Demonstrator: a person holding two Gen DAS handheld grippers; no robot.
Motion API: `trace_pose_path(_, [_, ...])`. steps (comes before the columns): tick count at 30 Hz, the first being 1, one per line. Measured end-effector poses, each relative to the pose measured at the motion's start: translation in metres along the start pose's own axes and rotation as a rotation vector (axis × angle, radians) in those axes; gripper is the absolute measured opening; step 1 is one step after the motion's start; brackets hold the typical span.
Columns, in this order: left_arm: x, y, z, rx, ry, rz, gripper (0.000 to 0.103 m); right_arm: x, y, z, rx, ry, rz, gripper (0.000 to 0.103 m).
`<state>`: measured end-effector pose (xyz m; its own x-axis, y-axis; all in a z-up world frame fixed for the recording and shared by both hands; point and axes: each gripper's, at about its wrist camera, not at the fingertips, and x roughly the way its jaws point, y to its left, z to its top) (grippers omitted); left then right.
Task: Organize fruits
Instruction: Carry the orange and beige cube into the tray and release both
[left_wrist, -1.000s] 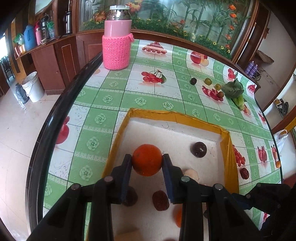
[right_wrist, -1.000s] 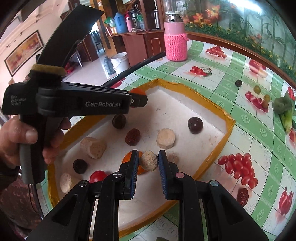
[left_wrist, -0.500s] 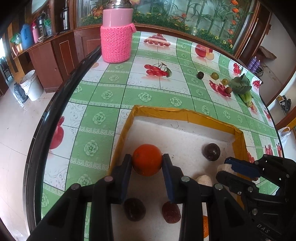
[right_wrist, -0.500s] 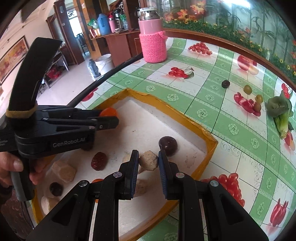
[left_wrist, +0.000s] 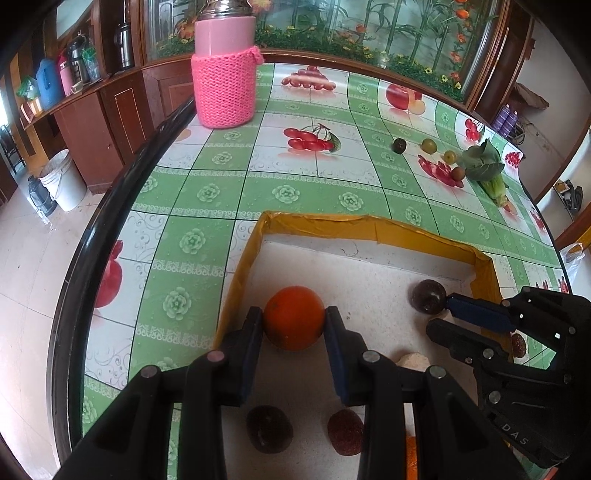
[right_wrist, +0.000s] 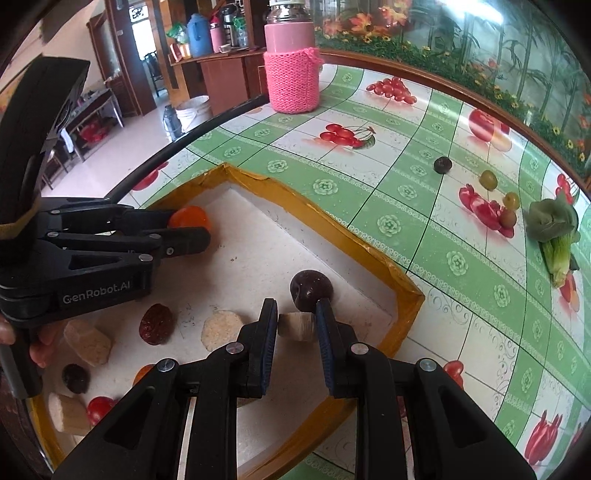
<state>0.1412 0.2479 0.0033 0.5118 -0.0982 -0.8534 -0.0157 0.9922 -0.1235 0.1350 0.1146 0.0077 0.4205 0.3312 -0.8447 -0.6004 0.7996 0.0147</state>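
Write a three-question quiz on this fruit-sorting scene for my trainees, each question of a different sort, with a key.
1. True or false: the left gripper holds the orange.
2. What sits between the right gripper's jaws? A) beige chunk B) red tomato C) green grape
3. Which dark fruit lies just beyond the right gripper in the tray?

Key: 1 true; 2 A; 3 the dark plum.

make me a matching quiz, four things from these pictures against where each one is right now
Things:
1. orange
2. beige chunk
3. pink knitted jar
4. leafy vegetable

Places:
a. far right of the table
b. in the left claw
c. far edge of the table, behind the tray
d. in the right claw

Pairs: 1-b, 2-d, 3-c, 4-a
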Motion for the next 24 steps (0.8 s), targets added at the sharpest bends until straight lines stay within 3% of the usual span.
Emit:
trace_pose_path(3, [0.0, -0.001, -0.001, -0.006, 0.002, 0.004, 0.037, -0.001, 0.0, -0.001, 0.0, -0.005, -0.009, 0.022])
trace_pose_path(7, [-0.002, -0.001, -0.003, -0.012, 0.013, 0.009, 0.038, -0.01, 0.001, -0.003, 0.004, -0.02, -0.023, 0.031])
trace_pose_path(9, [-0.004, -0.001, -0.005, -0.015, 0.013, 0.013, 0.042, -0.017, 0.003, -0.008, 0.003, -0.027, -0.023, 0.032])
trace_pose_path(13, [-0.014, -0.003, -0.01, -0.021, 0.003, 0.013, 0.051, -0.036, 0.009, -0.021, -0.012, -0.047, -0.041, 0.033])
trace_pose_path(17, [-0.027, -0.01, -0.015, -0.013, -0.024, 0.043, 0.072, -0.058, 0.016, -0.034, -0.01, -0.078, -0.045, 0.041])
trace_pose_path(20, [-0.037, -0.013, -0.02, -0.013, -0.035, 0.045, 0.077, -0.077, 0.02, -0.048, 0.015, -0.101, -0.048, 0.054])
trace_pose_path(24, [-0.053, -0.016, -0.031, -0.03, -0.042, 0.056, 0.08, -0.093, 0.02, -0.068, 0.058, -0.102, -0.038, 0.056])
